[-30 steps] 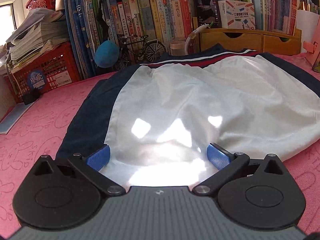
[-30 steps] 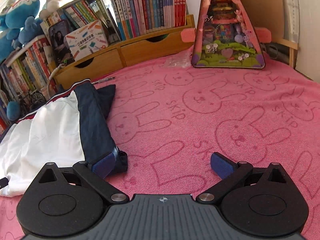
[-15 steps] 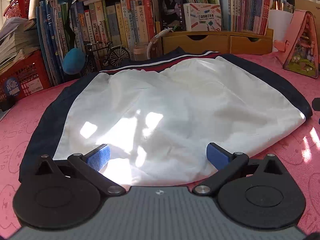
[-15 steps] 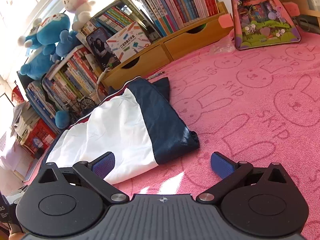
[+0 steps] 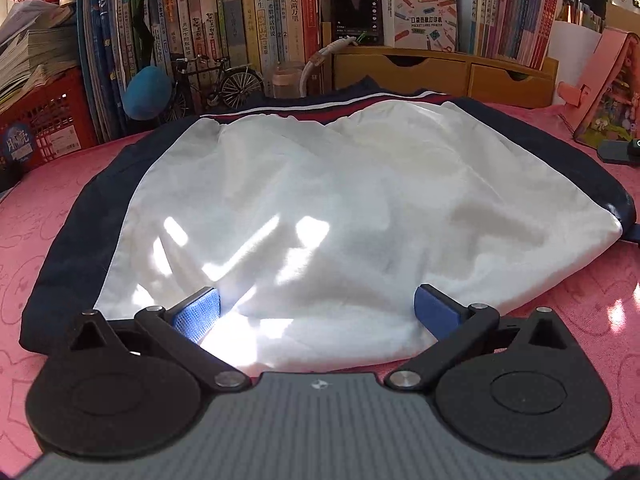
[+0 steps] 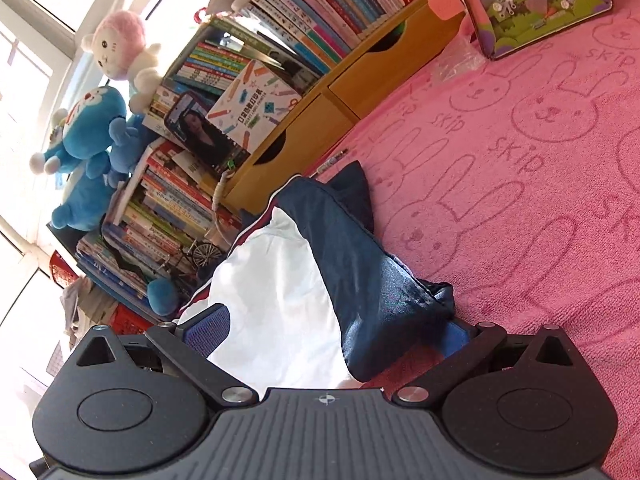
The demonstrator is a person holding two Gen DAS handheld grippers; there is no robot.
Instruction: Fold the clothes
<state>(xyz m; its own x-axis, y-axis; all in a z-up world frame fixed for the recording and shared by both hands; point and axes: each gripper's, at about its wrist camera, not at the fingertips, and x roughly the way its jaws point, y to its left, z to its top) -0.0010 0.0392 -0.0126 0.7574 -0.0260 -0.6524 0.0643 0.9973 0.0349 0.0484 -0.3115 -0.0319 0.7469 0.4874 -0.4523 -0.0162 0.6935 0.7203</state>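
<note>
Item: one garment (image 5: 344, 208), white body with navy side panels and a red-and-white striped band at the far end, laid flat on a pink bunny-print cover (image 6: 540, 208) over what is taken to be a desk, in front of a wooden drawer unit (image 5: 440, 76) and rows of books (image 5: 240, 28). Left tool (image 5: 316, 312): fingers wide apart, set over the near white hem, nothing clamped. Right tool (image 6: 336, 328): fingers likewise apart, straddling the navy corner of the garment, whose bunched tip lies over the right blue pad (image 6: 454, 334); contact is seen, a grip is not. Condition: partly folded is judged likely, sleeves or sides appearing tucked under, though this cannot be confirmed. Risks noted: only the top layer may be pinched if the tools are closed shallowly, so that the layers separate when lifted; the slick navy fabric may slide out of the right tool, the corner being held at its very edge; the two grasps are unevenly placed, so a skewed fold line may be produced; the loose cover may be caught together with the hem; the model bicycle (image 5: 216, 84) and other small things at the far edge may be swept by the cloth if it is carried too far forward.
</note>
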